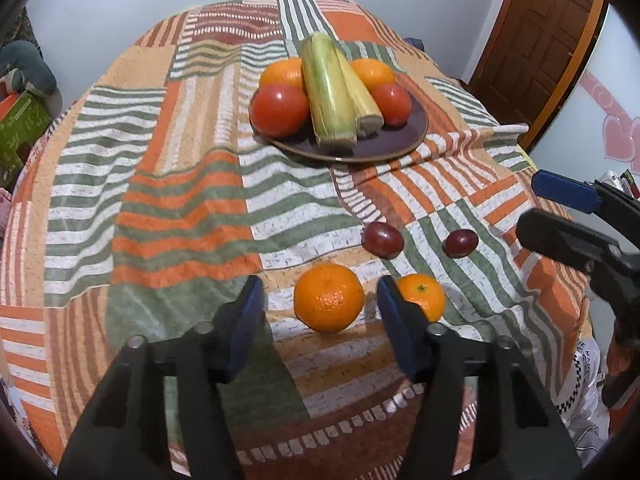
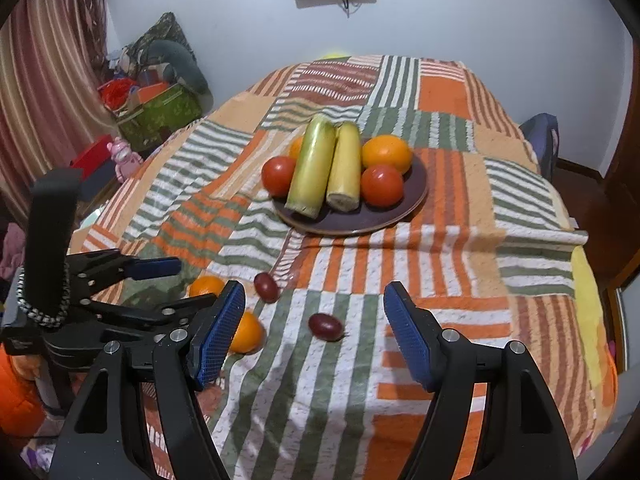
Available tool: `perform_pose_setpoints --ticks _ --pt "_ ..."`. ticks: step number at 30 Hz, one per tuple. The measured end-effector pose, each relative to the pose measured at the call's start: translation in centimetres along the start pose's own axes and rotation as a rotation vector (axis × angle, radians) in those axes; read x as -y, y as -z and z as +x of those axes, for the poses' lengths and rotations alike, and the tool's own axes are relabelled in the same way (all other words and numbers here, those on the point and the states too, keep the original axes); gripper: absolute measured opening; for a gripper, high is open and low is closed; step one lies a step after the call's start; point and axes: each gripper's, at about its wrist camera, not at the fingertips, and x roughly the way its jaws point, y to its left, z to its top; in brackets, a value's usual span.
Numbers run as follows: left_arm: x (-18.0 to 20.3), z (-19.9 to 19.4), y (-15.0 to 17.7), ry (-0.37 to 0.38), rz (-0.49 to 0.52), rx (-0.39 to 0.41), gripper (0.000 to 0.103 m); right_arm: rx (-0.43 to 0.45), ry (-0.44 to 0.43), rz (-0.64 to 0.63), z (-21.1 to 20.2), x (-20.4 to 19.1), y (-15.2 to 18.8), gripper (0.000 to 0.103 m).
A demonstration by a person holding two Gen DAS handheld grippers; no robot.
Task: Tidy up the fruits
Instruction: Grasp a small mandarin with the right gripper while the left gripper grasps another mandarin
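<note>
A dark plate [image 1: 404,142] [image 2: 414,200] on the striped cloth holds two corn cobs [image 1: 330,92] [image 2: 314,164], two oranges and two tomatoes. Loose on the cloth lie a large orange [image 1: 329,297] [image 2: 206,285], a small orange [image 1: 426,294] [image 2: 248,332] and two dark red plums [image 1: 383,239] [image 1: 460,243] [image 2: 267,287] [image 2: 326,326]. My left gripper [image 1: 320,316] is open, its pads either side of the large orange. My right gripper [image 2: 314,336] is open, with the nearer plum just ahead between its pads. It also shows at the right edge of the left wrist view [image 1: 560,212].
The striped orange, green and white cloth [image 1: 180,200] [image 2: 480,240] covers the table and hangs over its edges. A wooden door [image 1: 548,40] stands at the far right. A green box [image 2: 160,114] and clutter lie on the floor at the left, near a curtain [image 2: 44,80].
</note>
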Motion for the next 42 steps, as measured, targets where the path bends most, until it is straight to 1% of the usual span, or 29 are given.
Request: perform_pose_setpoints --ticks 1,2,3,4,7,10,15,17,21,22,23,24,27,32,42 --pt "-0.1 0.2 0.0 0.006 -0.004 -0.003 0.050 -0.004 -0.005 -0.002 0.1 -0.2 0.1 0.069" --pt "-0.1 0.3 0.1 0.011 -0.008 -0.004 0.045 -0.008 -0.010 -0.007 0.2 -0.4 0.2 0.069" --pt "-0.1 0.4 0.2 0.019 -0.011 -0.006 0.042 -0.012 -0.014 -0.010 0.3 -0.6 0.3 0.069" --pt "-0.1 0.5 0.3 0.041 -0.014 -0.008 0.038 -0.015 -0.018 -0.012 0.5 -0.8 0.4 0.069" --pt "-0.3 0.1 0.6 0.050 -0.021 0.006 0.038 -0.030 -0.028 -0.025 1.1 -1.6 0.7 0.069" --pt "-0.7 -0.9 1.0 0.058 -0.034 0.021 0.038 -0.052 -0.040 -0.041 1.7 -2.4 1.0 0.064" --pt "-1.3 -2.7 1.7 0.018 -0.034 0.051 0.038 -0.085 -0.064 -0.062 3.0 -3.5 1.3 0.059" --pt "-1.7 -3.3 2.1 0.007 -0.037 0.054 0.038 -0.105 -0.077 -0.063 3.7 -3.8 1.4 0.052" --pt "-2.4 -3.5 2.8 -0.002 -0.053 0.048 0.038 -0.151 -0.088 -0.061 5.3 -4.3 1.8 0.046" --pt "-2.6 -3.4 3.0 -0.004 -0.060 0.042 0.038 -0.163 -0.090 -0.065 5.7 -4.4 1.9 0.043" --pt "-2.7 -3.3 3.2 -0.005 -0.066 0.038 0.038 -0.176 -0.094 -0.068 6.0 -4.5 2.1 0.037" --pt "-2.8 -3.1 3.2 -0.004 -0.071 0.033 0.038 -0.187 -0.104 -0.069 6.3 -4.5 2.2 0.034" --pt "-2.9 -3.0 3.2 -0.004 -0.080 0.029 0.038 -0.179 -0.108 -0.062 6.0 -4.3 2.3 0.032" --pt "-2.4 -3.4 2.4 -0.009 -0.063 0.044 0.038 -0.132 -0.092 -0.052 4.4 -3.4 1.7 0.032" --pt "-0.1 -4.0 -0.9 0.006 -0.007 0.100 0.038 -0.034 -0.034 -0.005 1.5 0.0 -0.4 0.032"
